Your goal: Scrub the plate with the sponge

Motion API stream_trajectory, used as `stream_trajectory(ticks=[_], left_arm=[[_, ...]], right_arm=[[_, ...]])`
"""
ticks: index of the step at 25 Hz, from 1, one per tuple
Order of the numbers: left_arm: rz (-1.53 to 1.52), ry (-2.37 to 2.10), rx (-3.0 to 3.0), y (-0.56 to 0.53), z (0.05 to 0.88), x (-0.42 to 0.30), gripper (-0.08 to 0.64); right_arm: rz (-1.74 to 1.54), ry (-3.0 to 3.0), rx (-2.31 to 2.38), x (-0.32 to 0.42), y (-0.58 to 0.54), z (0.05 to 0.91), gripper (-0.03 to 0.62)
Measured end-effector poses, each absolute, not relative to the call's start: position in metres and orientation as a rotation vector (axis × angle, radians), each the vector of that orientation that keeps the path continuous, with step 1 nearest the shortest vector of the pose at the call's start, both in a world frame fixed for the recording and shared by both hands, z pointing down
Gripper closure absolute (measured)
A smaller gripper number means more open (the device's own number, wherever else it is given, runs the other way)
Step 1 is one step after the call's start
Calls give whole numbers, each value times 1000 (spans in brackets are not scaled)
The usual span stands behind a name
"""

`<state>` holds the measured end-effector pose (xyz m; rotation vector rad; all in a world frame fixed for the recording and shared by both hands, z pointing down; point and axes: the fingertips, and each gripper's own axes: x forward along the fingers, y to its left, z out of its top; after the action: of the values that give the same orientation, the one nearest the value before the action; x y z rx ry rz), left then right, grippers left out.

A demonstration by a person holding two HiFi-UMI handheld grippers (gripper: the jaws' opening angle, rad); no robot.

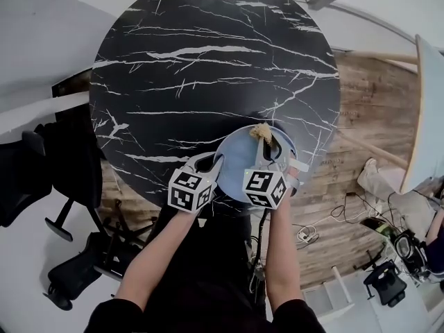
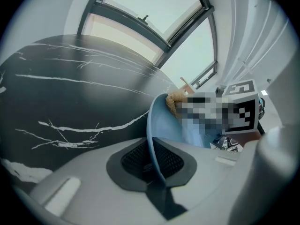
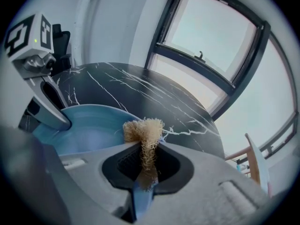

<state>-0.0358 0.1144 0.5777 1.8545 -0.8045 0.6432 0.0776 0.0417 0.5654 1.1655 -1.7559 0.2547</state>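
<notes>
Filling most of the head view, the round black table with white veins has all the work at its near right edge. A pale blue plate sits there, partly past the table's edge toward the person. Whether it rests on the top or is lifted clear I cannot tell.

The left gripper has its fingers clamped on the plate's near left rim, which runs edge-on between the pads. The right gripper is closed on a tan, stringy sponge. A tuft sticks out past the fingertips over the far right part of the plate, at or just above its face.

The plate looks stiff, smooth and fairly light. It is probably slippery once rubbed, and it could chip if it fell off the edge. A pinch on the rim is the only real handhold, and it should stay firm against the scrubbing push. The sponge looks soft and springy, so it should be held low, leaving enough fibre free to press flat.
</notes>
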Motion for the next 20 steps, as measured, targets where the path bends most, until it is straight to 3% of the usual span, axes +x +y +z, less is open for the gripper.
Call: stream_trajectory(ticks=[20], left_arm=[[603, -820, 1830, 113, 577, -36, 531]], right_arm=[[-32, -1490, 1030, 123, 61, 563, 549]])
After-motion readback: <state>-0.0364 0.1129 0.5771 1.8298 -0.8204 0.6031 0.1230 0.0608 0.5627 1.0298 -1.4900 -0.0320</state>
